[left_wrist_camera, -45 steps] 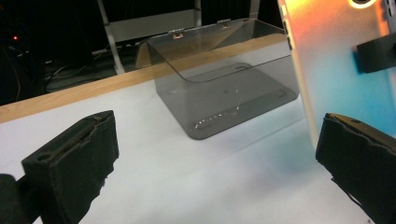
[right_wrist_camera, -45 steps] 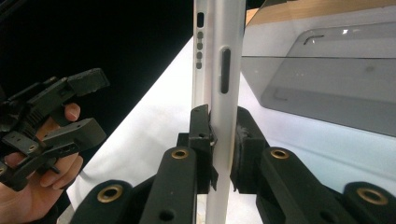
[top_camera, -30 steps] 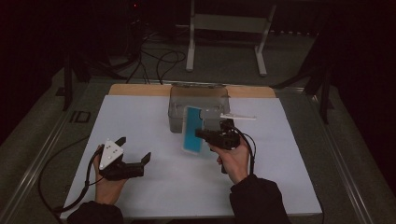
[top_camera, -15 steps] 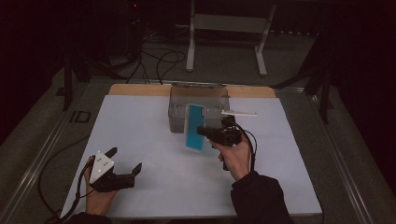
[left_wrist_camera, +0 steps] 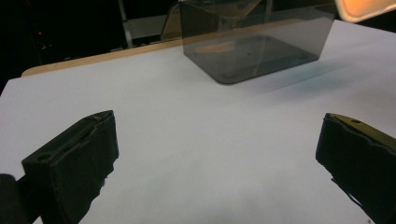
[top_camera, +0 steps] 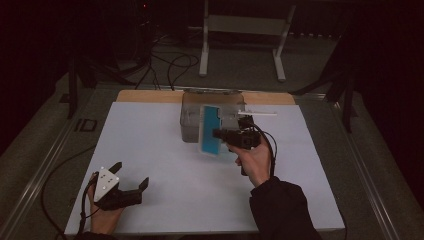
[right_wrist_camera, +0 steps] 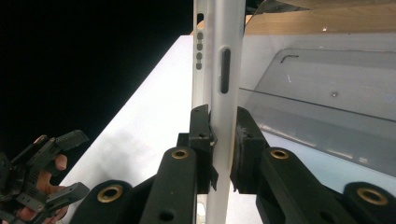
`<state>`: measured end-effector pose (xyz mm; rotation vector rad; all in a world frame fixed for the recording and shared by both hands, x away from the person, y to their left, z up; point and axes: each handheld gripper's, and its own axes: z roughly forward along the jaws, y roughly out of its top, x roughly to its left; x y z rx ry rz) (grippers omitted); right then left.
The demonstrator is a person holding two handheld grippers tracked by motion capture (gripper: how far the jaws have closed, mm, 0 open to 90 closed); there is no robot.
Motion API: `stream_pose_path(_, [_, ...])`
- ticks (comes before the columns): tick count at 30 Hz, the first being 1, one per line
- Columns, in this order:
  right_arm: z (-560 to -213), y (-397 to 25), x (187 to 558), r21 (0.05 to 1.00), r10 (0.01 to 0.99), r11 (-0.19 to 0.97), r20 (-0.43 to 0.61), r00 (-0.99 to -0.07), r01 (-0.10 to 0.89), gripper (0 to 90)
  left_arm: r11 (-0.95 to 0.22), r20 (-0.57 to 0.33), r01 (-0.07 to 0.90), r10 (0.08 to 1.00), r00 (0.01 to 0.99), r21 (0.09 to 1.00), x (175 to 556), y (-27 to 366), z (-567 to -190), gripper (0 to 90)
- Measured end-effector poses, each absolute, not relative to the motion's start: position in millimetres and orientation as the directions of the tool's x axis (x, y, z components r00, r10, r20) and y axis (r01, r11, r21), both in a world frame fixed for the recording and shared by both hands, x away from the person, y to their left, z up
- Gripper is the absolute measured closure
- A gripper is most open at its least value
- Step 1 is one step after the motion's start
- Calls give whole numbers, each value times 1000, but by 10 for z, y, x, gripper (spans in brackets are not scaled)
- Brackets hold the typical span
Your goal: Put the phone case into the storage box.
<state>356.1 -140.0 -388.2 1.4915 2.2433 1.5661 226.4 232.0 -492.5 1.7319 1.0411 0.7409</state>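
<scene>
Left tongs [top_camera: 131,176] pulled back to the near left corner of the desk [top_camera: 150,135], wide open, holding nothing. Right tongs [top_camera: 217,133] shut on the blue lid [top_camera: 210,131], upright beside the clear box [top_camera: 192,117]. Looks ready for going on top

Clear box [left_wrist_camera: 252,51] cut off at top edge of left gripper view. Phone [right_wrist_camera: 218,70] cropped top and bottom in right gripper view, screen side unseen. Box contents in high view too dark to tell.
</scene>
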Motion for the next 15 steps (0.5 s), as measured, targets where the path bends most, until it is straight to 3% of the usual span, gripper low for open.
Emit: stream_pose_path(15, [-3692, -1317, 3736, 725, 732, 107, 406, -547, 681, 817, -194, 45, 310, 902, 430, 931, 2281, 2287, -4963, 3])
